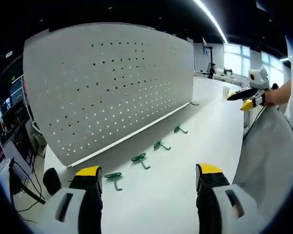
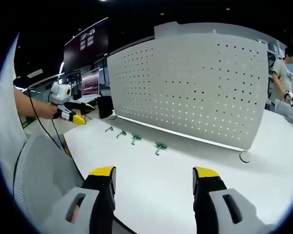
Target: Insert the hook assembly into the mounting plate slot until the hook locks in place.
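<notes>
Hooks lie in a row on the table just before the pegboard. Both grippers, left gripper and right gripper, hover with jaws wide apart, holding nothing; we should approach one hook squarely.

Left gripper view looks out over its own jaws across the white table, the perforated panel ahead and to its left, hooks just beyond the jaws. Right gripper view faces the same panel from the opposite end, farther back. Both share table, panel, hooks, and each catches the other gripper well off to its side.
</notes>
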A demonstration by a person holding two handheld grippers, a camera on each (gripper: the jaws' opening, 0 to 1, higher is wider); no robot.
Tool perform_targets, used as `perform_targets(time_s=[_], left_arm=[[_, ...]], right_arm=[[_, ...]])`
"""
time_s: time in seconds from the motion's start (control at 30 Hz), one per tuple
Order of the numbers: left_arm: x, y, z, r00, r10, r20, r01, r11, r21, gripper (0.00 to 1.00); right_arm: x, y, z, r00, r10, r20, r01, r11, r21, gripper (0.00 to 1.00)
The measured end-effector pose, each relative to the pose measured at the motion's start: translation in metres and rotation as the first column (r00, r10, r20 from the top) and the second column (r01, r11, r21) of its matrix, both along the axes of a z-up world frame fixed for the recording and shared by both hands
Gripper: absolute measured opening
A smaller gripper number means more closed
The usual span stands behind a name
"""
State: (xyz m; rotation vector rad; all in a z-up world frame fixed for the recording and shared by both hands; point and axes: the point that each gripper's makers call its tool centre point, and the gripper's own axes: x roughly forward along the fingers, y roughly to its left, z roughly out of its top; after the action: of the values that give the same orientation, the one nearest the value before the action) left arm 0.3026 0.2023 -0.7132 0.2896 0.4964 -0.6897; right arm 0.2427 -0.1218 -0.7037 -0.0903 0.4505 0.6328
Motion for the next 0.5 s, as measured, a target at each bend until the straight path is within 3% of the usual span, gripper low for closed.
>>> perform_targets(time_s=[0.37,0.5], left_arm=[[0.012,0.007,-0.010,0.996,-0.093,-0.018,0.094,0.990,0.108,0.78],[0.013,0.008,-0.017,0.988,-0.153,-0.027,0.156,0.973,0.170,0.77]], right_arm=[[-0.005,0.001,-0.004,1.000,-0.002,-0.011,0.002,1.000,-0.004,0.61],[-0.006,0.001,-0.005,1.000,-0.001,-0.011,0.001,1.000,-0.007,0.61]])
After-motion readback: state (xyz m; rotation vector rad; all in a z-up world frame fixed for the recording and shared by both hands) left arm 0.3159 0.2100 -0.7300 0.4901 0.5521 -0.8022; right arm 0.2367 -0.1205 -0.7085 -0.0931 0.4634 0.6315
